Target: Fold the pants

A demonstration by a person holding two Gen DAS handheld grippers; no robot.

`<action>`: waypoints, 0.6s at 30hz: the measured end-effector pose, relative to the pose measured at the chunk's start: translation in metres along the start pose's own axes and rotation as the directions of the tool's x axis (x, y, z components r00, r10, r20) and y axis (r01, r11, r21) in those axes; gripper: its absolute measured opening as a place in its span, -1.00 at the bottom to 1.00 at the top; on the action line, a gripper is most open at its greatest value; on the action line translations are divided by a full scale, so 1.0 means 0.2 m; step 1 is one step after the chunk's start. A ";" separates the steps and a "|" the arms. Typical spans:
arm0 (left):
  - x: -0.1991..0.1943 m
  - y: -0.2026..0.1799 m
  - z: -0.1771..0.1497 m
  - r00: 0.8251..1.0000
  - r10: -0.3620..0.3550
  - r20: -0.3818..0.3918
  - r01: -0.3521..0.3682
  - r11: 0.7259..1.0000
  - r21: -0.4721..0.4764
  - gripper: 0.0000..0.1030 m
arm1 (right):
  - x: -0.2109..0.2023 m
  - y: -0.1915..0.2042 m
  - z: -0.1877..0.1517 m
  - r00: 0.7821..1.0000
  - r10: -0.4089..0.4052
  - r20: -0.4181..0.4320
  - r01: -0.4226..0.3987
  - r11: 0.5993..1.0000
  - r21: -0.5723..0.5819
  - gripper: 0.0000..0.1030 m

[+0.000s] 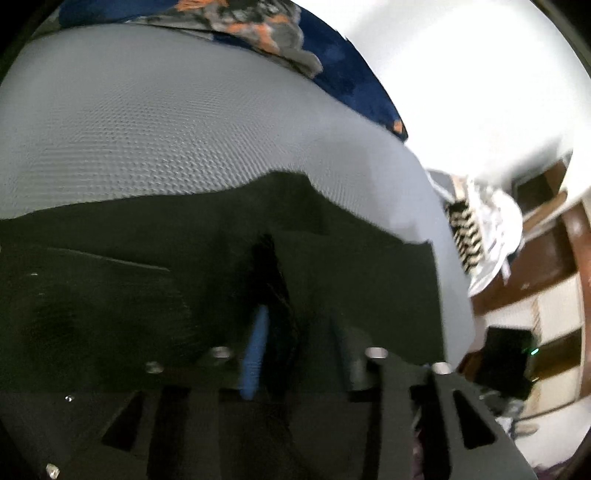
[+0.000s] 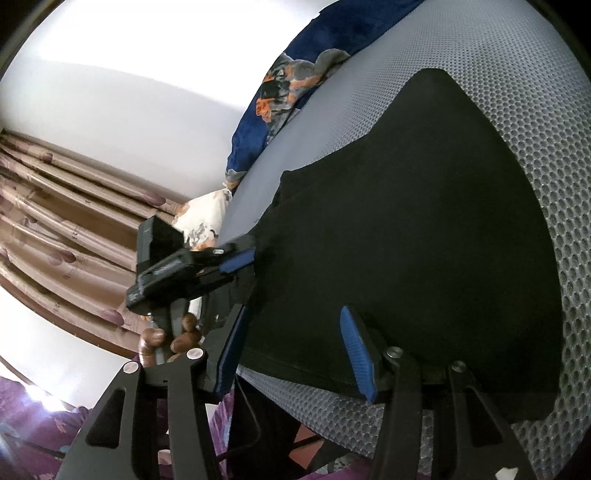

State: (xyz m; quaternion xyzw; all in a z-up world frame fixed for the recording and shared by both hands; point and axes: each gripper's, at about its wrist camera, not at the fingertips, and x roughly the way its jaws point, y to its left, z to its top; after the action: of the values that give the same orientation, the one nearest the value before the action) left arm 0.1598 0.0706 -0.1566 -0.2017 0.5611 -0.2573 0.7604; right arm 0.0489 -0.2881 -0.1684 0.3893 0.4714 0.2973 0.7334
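Fingers first: both grippers stand with their blue-padded fingers apart, nothing pinched. On the right gripper (image 2: 295,343), the pads straddle the near hem of the black pants (image 2: 424,229), one finger off the cloth edge, the other over it. The left gripper (image 2: 240,269), seen from the right wrist view, sits at the pants' side edge with its pads just at the fabric; the cloth lies slack beside them, not clamped. A hand (image 2: 173,336) shows below its handle.

Largest to smallest:
- Grey mattress cover (image 2: 535,129), honeycomb mesh, springy-looking, fills most of the scene.
- Pants, matte black knit, already doubled into a broad flat slab with a stitched hem along the near edge and one rounded far corner. They lie flat on the mesh, near its front edge.
- Navy blanket (image 2: 332,29) with orange and grey blotches, bunched at the far side, well apart from the pants.
- Pleated curtain (image 2: 55,206), pinkish-brown, beyond the bed.

Risks, as I judge them:
- Closing on only the top layer would peel the fold open when lifted.
- The mesh could snag a lower finger sliding under the hem.
- Uneven lift between the two hands would skew the next fold; soft knit sags and creases easily.
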 end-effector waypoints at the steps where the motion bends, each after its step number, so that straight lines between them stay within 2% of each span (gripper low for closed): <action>1: -0.04 0.00 0.00 1.000 -0.005 0.004 0.005 1.000 -0.010 0.09 | 0.00 0.00 0.00 1.000 0.005 0.002 -0.005 1.000 0.005 -0.03; 3: -0.11 0.00 -0.02 1.000 -0.024 -0.013 0.024 0.999 -0.032 0.10 | -0.01 0.00 0.00 1.000 0.010 0.004 -0.010 1.000 0.010 -0.03; 5: -0.17 0.00 -0.10 0.994 -0.073 -0.076 0.068 0.996 -0.065 0.11 | -0.01 -0.01 0.00 1.000 0.012 0.005 -0.012 1.000 0.013 -0.03; 7: -0.19 0.00 -0.19 0.985 -0.086 -0.149 0.073 0.994 -0.087 0.15 | -0.01 -0.01 0.01 1.000 0.008 0.005 -0.008 1.000 0.011 -0.03; 9: -0.17 0.04 -0.32 0.956 -0.156 -0.248 0.111 0.976 -0.188 0.15 | 0.00 0.00 0.01 1.000 0.006 0.004 -0.006 1.000 0.008 -0.02; 10: -0.16 0.06 -0.37 0.940 -0.205 -0.271 0.138 0.959 -0.247 0.15 | -0.01 0.00 0.01 1.000 0.007 0.005 -0.007 1.000 0.009 -0.02; 11: -0.14 0.10 -0.43 0.922 -0.273 -0.276 0.175 0.927 -0.331 0.15 | -0.01 0.00 0.01 1.000 0.007 0.006 -0.008 1.000 0.010 -0.02; 14: -0.11 0.13 -0.49 0.900 -0.342 -0.269 0.219 0.890 -0.400 0.15 | -0.01 -0.01 0.01 1.000 0.010 0.009 -0.010 1.000 0.016 -0.02; 16: -0.07 0.14 -0.49 0.901 -0.356 -0.247 0.228 0.874 -0.430 0.15 | -0.01 -0.01 0.01 1.000 0.008 0.010 -0.009 1.000 0.021 -0.02; 18: -0.03 0.15 -0.49 0.890 -0.388 -0.239 0.247 0.852 -0.462 0.15 | -0.01 -0.01 0.01 1.000 0.007 0.010 -0.007 1.000 0.022 -0.02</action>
State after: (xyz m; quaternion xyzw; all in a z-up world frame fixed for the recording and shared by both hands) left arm 0.0701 0.0961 -0.1989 -0.4064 0.6781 -0.2839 0.5426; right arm 0.0494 -0.2911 -0.1683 0.4004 0.4695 0.2926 0.7305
